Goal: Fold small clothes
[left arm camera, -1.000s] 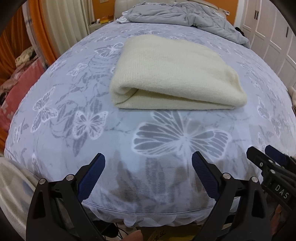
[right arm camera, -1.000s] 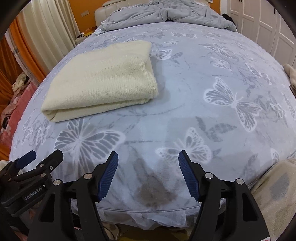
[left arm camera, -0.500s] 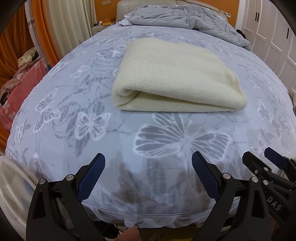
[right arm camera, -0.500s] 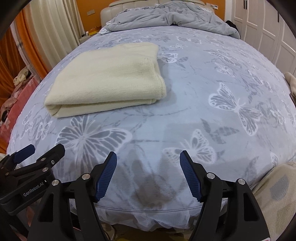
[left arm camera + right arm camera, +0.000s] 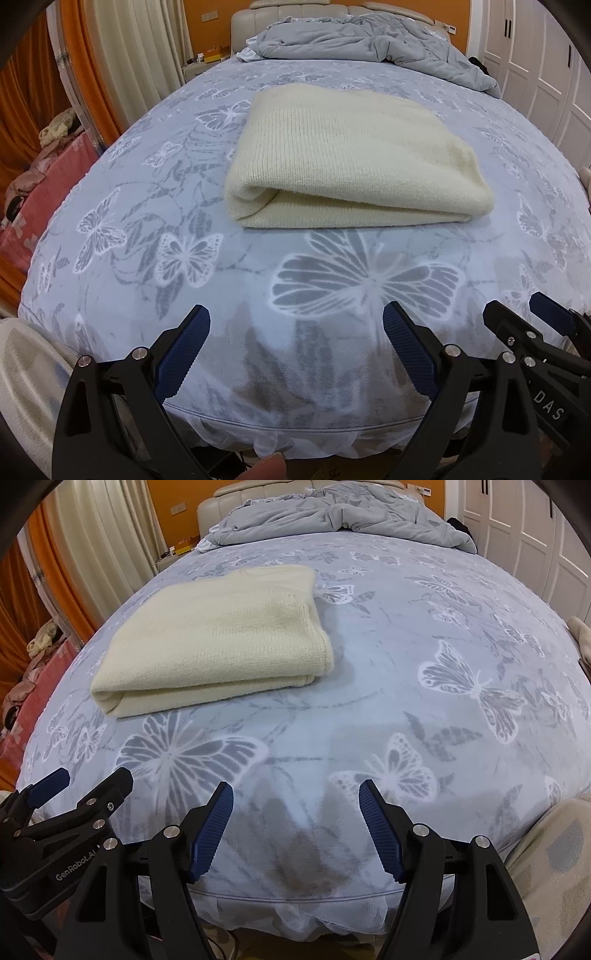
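Observation:
A cream knitted garment (image 5: 351, 158) lies folded into a flat rectangle on the blue butterfly-print bed cover (image 5: 147, 206). In the right wrist view the same folded garment (image 5: 214, 642) sits to the upper left. My left gripper (image 5: 295, 317) hovers open over the near edge of the bed, well short of the garment, with nothing between its blue pads. My right gripper (image 5: 295, 794) is open too, above the bed's front edge and to the right of the garment. Each gripper shows at the edge of the other's view.
A crumpled grey duvet (image 5: 369, 44) is heaped at the head of the bed. Orange and cream curtains (image 5: 110, 55) and a pink cloth pile (image 5: 40, 192) stand on the left. White wardrobe doors (image 5: 535, 535) line the right. Pale fabric (image 5: 554, 849) shows at the lower right.
Both views have tipped up slightly, so the garment sits a little lower in frame and more of the headboard shows. Both grippers stayed open and empty.

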`<act>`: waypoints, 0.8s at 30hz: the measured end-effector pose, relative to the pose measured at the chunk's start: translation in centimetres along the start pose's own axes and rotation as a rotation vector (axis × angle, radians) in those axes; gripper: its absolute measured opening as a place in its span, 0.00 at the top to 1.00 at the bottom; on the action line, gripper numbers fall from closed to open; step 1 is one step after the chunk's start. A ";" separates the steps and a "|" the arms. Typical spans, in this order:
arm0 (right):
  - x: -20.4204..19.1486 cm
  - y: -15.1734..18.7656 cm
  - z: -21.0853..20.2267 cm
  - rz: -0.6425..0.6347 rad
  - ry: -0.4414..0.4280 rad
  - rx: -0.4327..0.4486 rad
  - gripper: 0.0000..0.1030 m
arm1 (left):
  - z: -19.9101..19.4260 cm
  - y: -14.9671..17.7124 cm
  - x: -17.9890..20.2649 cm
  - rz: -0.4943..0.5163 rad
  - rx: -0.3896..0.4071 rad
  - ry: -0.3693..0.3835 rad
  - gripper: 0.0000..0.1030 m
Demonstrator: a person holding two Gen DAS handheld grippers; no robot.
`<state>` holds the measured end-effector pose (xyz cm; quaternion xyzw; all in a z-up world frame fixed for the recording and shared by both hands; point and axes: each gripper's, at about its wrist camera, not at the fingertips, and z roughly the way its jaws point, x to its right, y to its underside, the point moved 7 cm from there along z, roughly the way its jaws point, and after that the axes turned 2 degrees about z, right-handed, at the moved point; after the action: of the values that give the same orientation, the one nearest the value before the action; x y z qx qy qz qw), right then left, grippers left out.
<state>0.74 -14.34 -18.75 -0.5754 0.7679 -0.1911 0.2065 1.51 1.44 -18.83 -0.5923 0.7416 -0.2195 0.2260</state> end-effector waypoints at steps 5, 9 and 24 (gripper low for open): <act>-0.2 0.2 0.0 -0.001 0.001 0.004 0.34 | 0.0 0.1 0.2 0.009 0.002 -0.005 0.10; -0.3 0.3 0.1 0.002 0.000 0.002 0.34 | 0.1 0.1 0.2 0.010 0.001 -0.011 0.10; -1.1 0.5 0.0 -0.004 -0.005 0.008 0.34 | 0.1 0.1 -0.1 -0.005 0.011 -0.039 0.10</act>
<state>0.61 -13.15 -18.95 -0.5768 0.7654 -0.1929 0.2103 1.47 1.60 -18.95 -0.5972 0.7342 -0.2125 0.2431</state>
